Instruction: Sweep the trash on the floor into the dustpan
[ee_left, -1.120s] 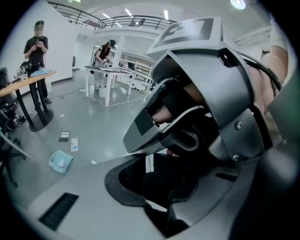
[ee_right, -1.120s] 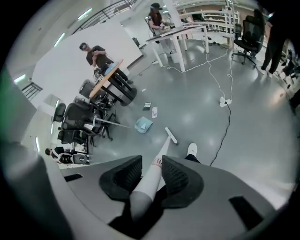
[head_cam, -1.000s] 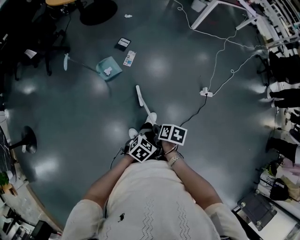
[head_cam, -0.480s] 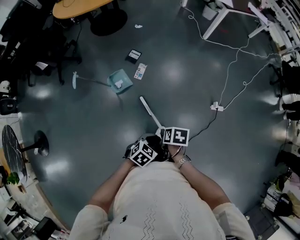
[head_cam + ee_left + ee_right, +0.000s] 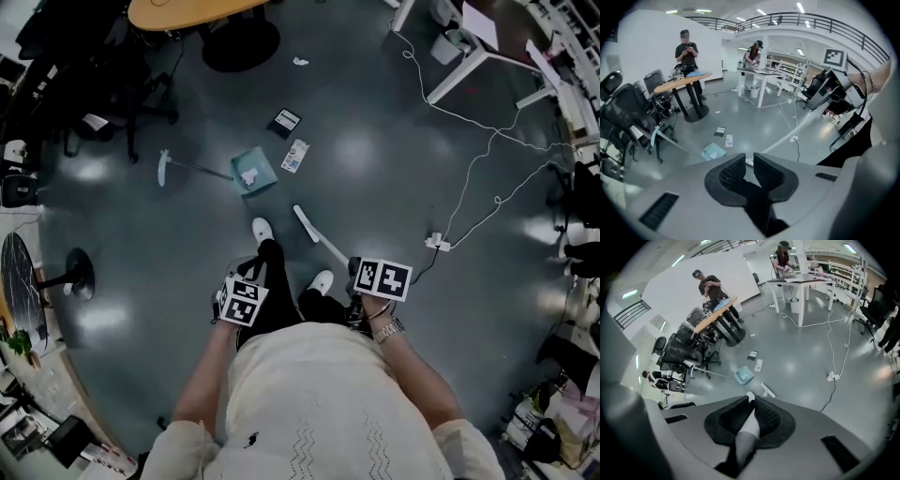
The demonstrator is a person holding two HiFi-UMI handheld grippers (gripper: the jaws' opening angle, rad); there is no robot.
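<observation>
My right gripper (image 5: 360,281) is shut on the white broom handle (image 5: 747,427); its jaws have just been closing on it. The broom (image 5: 319,239) slants down to its head (image 5: 767,390) on the floor. My left gripper (image 5: 749,161) hangs apart at the left, its jaws open by a narrow gap with nothing between them. Ahead lies the teal dustpan (image 5: 255,172) with a white scrap in it, its long handle pointing left. Beyond it are a white carton (image 5: 296,155), a black box (image 5: 286,122) and a crumpled paper (image 5: 300,62).
Office chairs (image 5: 103,84) and a round table's base (image 5: 242,42) crowd the far left. A power strip (image 5: 437,244) with trailing cables lies to the right, near white desk legs (image 5: 459,66). A fan stand (image 5: 80,286) is at the left. Two people (image 5: 686,47) stand far off.
The left gripper has swung away to the left, off the broom handle. The right gripper has closed on the handle and shifted right. The dustpan and trash now sit nearer.
</observation>
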